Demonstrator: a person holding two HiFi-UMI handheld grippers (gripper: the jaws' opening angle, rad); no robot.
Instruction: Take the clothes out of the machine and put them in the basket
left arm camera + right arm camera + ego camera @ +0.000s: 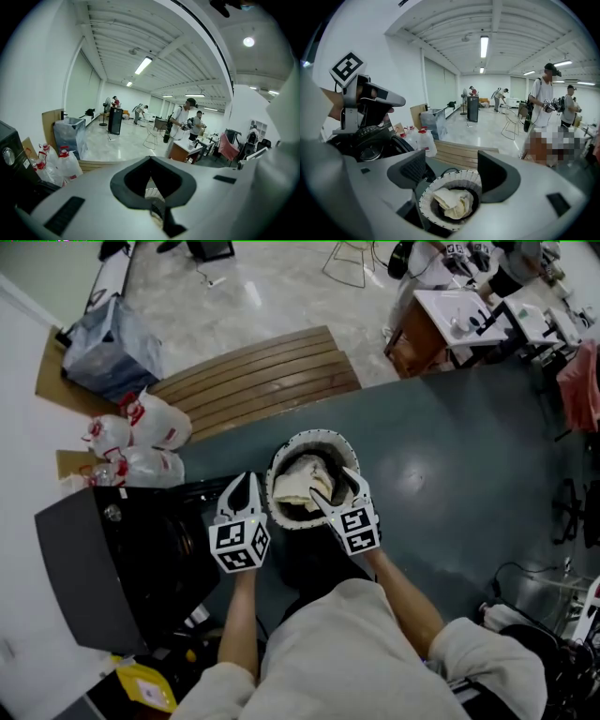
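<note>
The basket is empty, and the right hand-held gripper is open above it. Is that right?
No. The basket is not empty: a cream cloth lies in it, as the right gripper view shows. The right hand-held gripper is open above it.

Slatted wooden bench (253, 381) is seen on the floor, mid-left. White jugs w/ red caps (141, 432) are grouped at its left end, w/ a lined bin (108, 348) just beyond. A cluttered desk (469, 315) is set far right, a wire chair (349, 261) farther back. A red cloth (581, 385) is hung at the right edge. Two people (182, 124) are seen standing in the bkgd.
</note>
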